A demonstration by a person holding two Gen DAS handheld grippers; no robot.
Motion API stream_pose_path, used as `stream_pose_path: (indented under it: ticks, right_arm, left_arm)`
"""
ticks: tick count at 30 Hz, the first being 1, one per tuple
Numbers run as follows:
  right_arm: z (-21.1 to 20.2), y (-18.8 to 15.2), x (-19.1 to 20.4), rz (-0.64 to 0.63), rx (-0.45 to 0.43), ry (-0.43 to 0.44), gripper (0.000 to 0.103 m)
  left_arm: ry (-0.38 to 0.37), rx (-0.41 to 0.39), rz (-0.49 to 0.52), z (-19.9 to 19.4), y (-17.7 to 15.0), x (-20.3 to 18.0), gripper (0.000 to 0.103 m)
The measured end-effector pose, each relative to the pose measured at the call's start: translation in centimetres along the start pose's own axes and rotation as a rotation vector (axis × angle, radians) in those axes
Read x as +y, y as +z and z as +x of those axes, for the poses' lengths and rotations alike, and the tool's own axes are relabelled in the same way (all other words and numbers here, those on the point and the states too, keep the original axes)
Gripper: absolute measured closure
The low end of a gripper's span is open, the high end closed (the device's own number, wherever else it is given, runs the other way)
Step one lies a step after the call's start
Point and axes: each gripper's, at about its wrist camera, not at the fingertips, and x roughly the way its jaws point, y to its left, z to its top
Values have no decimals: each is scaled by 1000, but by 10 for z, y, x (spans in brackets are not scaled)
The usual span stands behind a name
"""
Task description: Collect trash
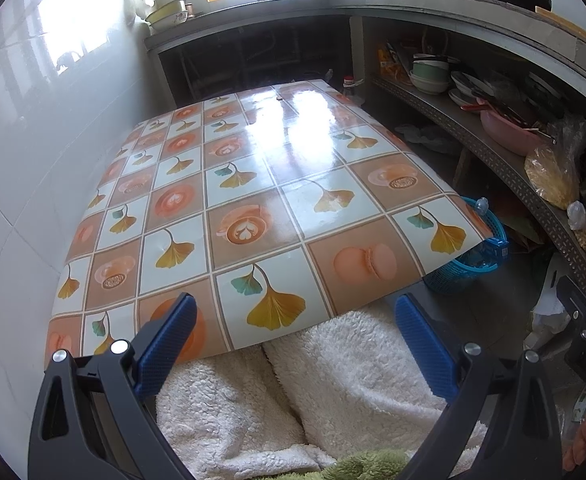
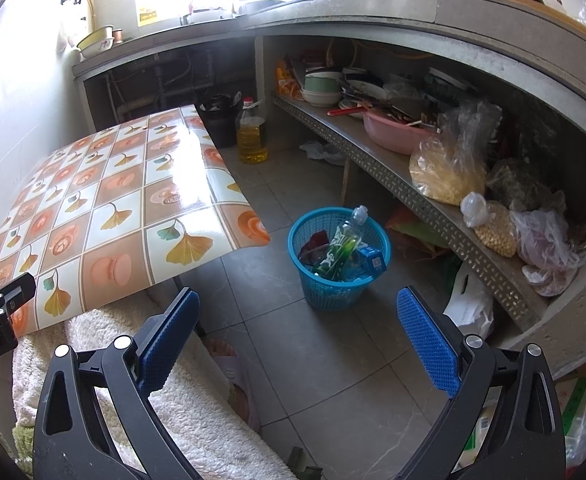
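The worktop point(image 1: 253, 184) wears a glossy, smooth printed vinyl cover that mirrors the window light. At 3 o'clock of it, the blue basket point(image 2: 339, 280) is perforated plastic on matt grey floor tiles point(image 2: 333, 360). White fleece cloth point(image 1: 333, 380) looks fluffy.

Left view faces the table point(image 1: 253, 184); right shares it, facing the basket point(image 2: 339, 256).

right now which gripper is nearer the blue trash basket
Right. The right gripper faces the blue basket directly; the left gripper hangs over the table, basket off to its right.
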Motion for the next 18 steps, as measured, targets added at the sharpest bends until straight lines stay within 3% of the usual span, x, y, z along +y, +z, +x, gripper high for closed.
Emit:
stream_pose_path:
  ticks: [18]
  right_arm:
    - [-3, -1, -3, 6, -1, -3, 8]
  left_arm:
    - [4, 1, -9, -1, -3, -2, 6]
